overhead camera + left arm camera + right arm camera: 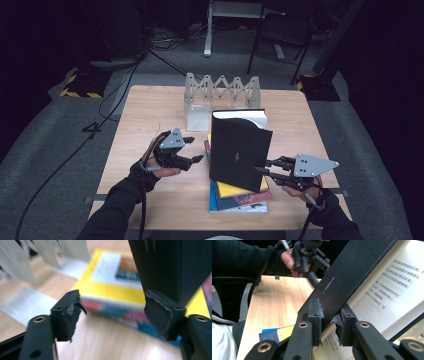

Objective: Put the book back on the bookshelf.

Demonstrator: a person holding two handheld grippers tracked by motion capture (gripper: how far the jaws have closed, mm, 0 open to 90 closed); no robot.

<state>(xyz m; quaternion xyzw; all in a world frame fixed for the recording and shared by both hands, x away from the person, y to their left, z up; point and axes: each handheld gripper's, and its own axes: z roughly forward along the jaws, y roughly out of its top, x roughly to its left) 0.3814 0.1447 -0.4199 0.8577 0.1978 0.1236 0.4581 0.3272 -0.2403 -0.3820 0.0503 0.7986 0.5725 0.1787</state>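
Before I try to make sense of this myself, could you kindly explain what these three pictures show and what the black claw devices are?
No robot is at work here: a person sits at a wooden table and holds a hand-operated two-jaw gripper in each hand. The high view looks down from above the person; the other two come from small cameras riding on each gripper, looking along its black jaws.

The right gripper is shut on the front cover of a black book, holding it upright and slightly open, so its printed pages show. The book stands on a stack of colourful books lying flat. The left gripper is open, with nothing between its jaws, just left of the books. At the back of the table stands an expandable metal book rack.
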